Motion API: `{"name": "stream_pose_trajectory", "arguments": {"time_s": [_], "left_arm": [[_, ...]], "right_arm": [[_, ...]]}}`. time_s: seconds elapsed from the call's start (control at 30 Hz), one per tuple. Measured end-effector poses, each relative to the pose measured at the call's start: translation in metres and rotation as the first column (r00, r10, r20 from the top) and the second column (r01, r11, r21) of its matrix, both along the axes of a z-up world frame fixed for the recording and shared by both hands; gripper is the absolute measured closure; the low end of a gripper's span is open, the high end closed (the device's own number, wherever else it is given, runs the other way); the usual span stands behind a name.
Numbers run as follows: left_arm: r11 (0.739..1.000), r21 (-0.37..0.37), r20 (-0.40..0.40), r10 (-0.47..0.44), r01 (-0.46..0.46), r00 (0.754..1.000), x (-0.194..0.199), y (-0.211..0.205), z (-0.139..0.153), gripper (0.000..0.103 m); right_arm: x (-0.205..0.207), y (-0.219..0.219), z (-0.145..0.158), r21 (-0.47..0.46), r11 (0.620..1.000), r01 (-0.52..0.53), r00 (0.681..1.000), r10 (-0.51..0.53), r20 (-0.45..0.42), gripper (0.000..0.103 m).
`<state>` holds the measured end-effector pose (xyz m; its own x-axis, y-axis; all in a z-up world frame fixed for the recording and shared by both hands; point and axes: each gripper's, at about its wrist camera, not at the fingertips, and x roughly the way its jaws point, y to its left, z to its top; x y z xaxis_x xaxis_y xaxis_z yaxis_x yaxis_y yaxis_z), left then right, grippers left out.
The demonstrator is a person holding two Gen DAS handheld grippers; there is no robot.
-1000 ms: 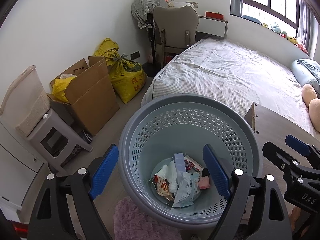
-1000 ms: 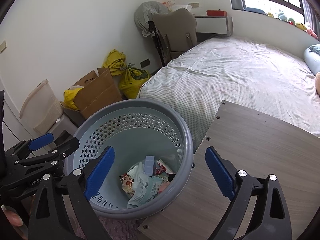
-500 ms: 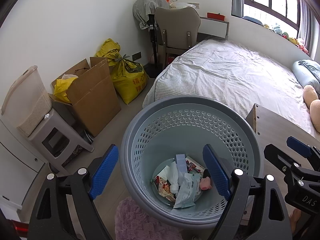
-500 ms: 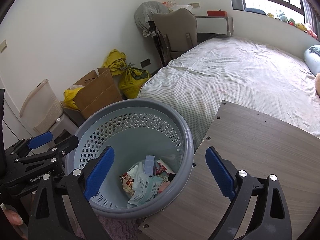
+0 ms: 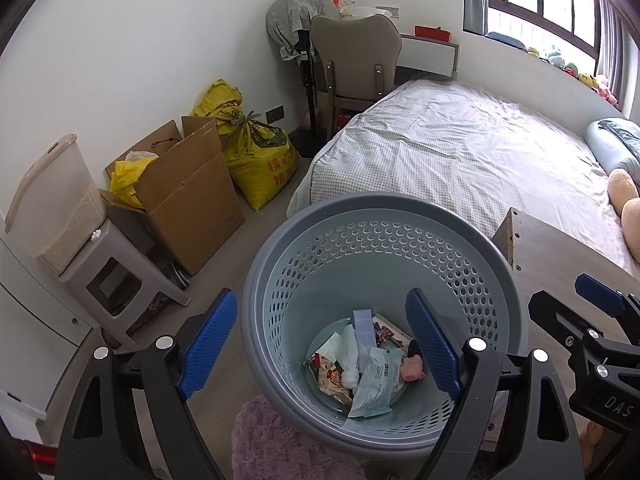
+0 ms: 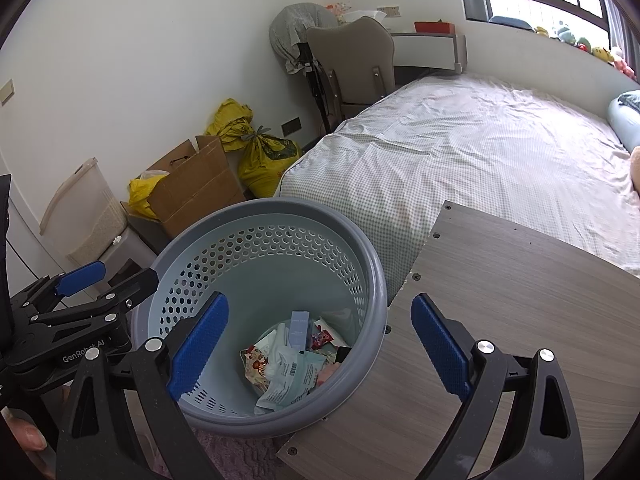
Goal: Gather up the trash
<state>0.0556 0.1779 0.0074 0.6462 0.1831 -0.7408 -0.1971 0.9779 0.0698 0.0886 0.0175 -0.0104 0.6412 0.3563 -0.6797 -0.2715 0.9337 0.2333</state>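
A grey-blue perforated basket (image 5: 384, 216) (image 6: 224, 224) stands on the floor beside a wooden table. At its bottom lies trash (image 5: 364, 364) (image 6: 292, 360): snack wrappers, crumpled tissue, a small pale blue box and a pink piece. My left gripper (image 5: 320, 344) hovers over the basket's near left rim, open and empty. Over the seam between basket and table my right gripper (image 6: 320, 344) stands open, nothing between its blue pads. The right gripper (image 5: 600, 320) also shows at the right edge of the left wrist view, and the left gripper (image 6: 80, 292) at the left of the right wrist view.
The wooden table (image 6: 520, 312) lies right of the basket with a bed (image 5: 460, 152) beyond it. Along the left wall stand a cardboard box (image 5: 188, 196), yellow sacks (image 5: 260, 152), a stool with a plastic bin (image 5: 56, 200) and a chair (image 5: 352, 64). A pink rug (image 5: 272, 440) lies below.
Both views have drifted very slightly; the basket sits a touch lower and nearer in each frame. The trash inside has not moved and both grippers stay open.
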Motion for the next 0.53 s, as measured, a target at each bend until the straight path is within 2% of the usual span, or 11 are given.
{"name": "stream_pose_trajectory", "arguments": {"time_s": [0.53], "left_arm": [[1.000, 0.006, -0.003, 0.008, -0.008, 1.000, -0.0001, -0.0026, -0.0025, 0.021]], "right_arm": [[-0.0002, 0.0009, -0.0003, 0.000, 1.000, 0.001, 1.000, -0.001, 0.000, 0.012]]}}
